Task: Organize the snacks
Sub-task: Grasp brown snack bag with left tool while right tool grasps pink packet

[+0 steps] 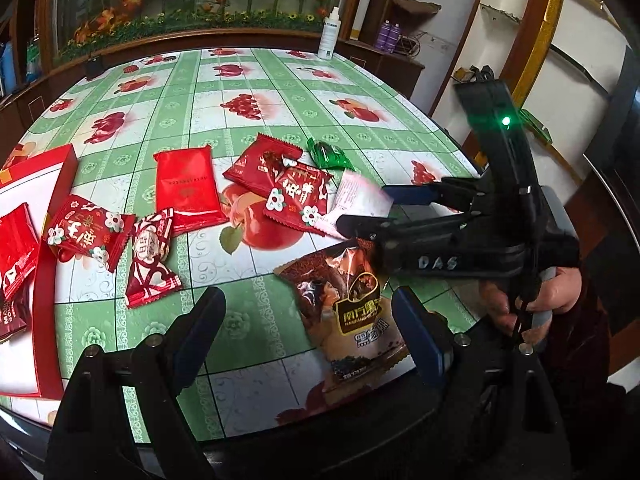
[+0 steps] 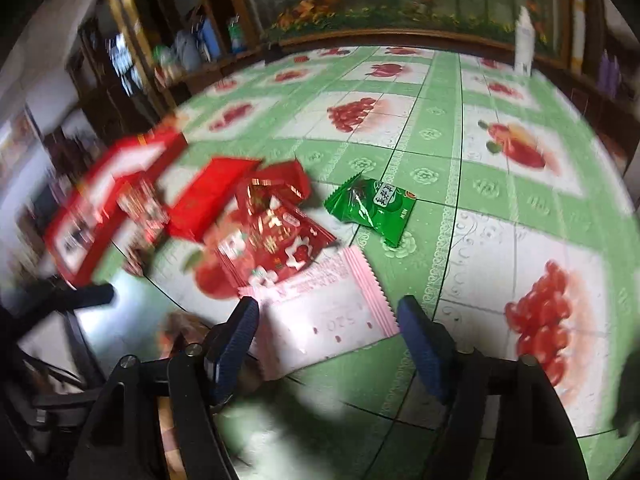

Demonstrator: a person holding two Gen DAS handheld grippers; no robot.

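Snack packets lie scattered on the green fruit-print table. My left gripper is open above a brown printed packet near the front edge, without touching it. My right gripper stands open over a pink-white packet, which lies flat between its fingers. A green packet lies just beyond. Left of them are red floral packets, a plain red packet and a red-white candy. The right wrist view is blurred.
An open red box with packets inside sits at the table's left. A white spray bottle stands at the far edge. A hand holds the right gripper's handle. Wooden cabinets ring the table.
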